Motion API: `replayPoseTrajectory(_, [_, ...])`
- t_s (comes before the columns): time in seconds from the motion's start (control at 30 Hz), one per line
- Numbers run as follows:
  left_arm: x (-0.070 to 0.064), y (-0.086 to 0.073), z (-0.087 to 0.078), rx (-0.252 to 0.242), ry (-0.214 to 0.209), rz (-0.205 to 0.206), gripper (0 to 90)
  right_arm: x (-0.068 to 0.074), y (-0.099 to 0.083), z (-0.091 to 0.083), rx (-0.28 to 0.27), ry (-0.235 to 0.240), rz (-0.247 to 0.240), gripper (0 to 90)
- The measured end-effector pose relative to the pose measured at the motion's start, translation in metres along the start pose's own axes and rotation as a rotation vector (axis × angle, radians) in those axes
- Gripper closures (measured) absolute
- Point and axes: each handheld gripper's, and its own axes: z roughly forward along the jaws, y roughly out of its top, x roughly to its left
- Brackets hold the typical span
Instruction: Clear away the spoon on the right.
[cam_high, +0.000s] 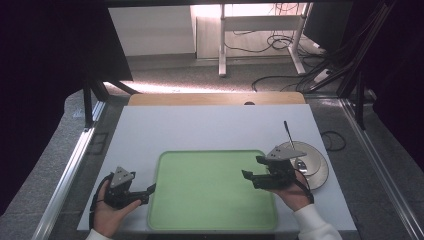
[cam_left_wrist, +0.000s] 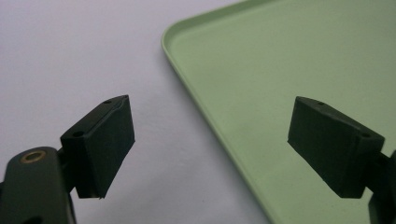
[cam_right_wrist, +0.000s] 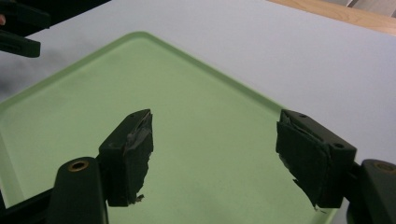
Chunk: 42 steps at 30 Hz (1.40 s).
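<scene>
High view: green tray (cam_high: 210, 192) sits on the white table (cam_high: 200, 127), near-centre, long axis running left-right, near edge close to the table's near edge. No writing, brand or label readable on it. Left gripper (cam_high: 145, 194) is held just off the tray's left edge, near side, jaws pointing right toward the tray. Jaws look spread, nothing between them. Right gripper (cam_high: 251, 169) is over the tray's right part, jaws pointing left across the tray, spread, nothing in them. Behind the right gripper, on the table just right of the tray: a round silver plate (cam_high: 314, 167) with a dark-handled utensil (cam_high: 289, 134) lying on it, handle pointing far. Can't tell what kind of utensil. A wooden strip (cam_high: 215, 98) runs along the table's far edge.

Left gripper view: both jaws wide apart, released, holding nothing. One jaw is over bare white table (cam_left_wrist: 70, 56), the other over the tray (cam_left_wrist: 280, 56); the tray's rounded corner and rim run diagonally between them. No markings on the tray.

Right gripper view: jaws wide apart, released, nothing held. Pad (cam_right_wrist: 135, 154) facing looks frayed and torn at the edges. Tray (cam_right_wrist: 93, 107) lies under both jaws, one corner pointing away from the camera. Left gripper (cam_right_wrist: 18, 28) shows at the upper left, beyond the tray. Nothing readable.
</scene>
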Motion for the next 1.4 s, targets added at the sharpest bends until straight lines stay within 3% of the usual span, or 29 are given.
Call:
replayPoseTrajectory(0.57, [-0.003,0.000,0.000,0.006,0.002,0.002,14.1,-0.018,0.022,-0.005,-0.031,-0.019,0.023,27.5])
replayPoseTrajectory(0.87, [-0.001,0.003,-0.001,0.005,0.005,0.008,14.1,-0.036,0.032,-0.004,-0.044,-0.059,0.035,27.4])
replayPoseTrajectory(1.1, [0.005,0.003,-0.004,-0.006,0.011,-0.017,14.1,-0.044,0.040,-0.007,-0.056,-0.092,0.038,27.3])
replayPoseTrajectory(1.4, [0.001,0.005,0.001,0.007,0.005,-0.002,14.1,-0.071,0.048,-0.012,-0.068,-0.122,0.071,27.2])
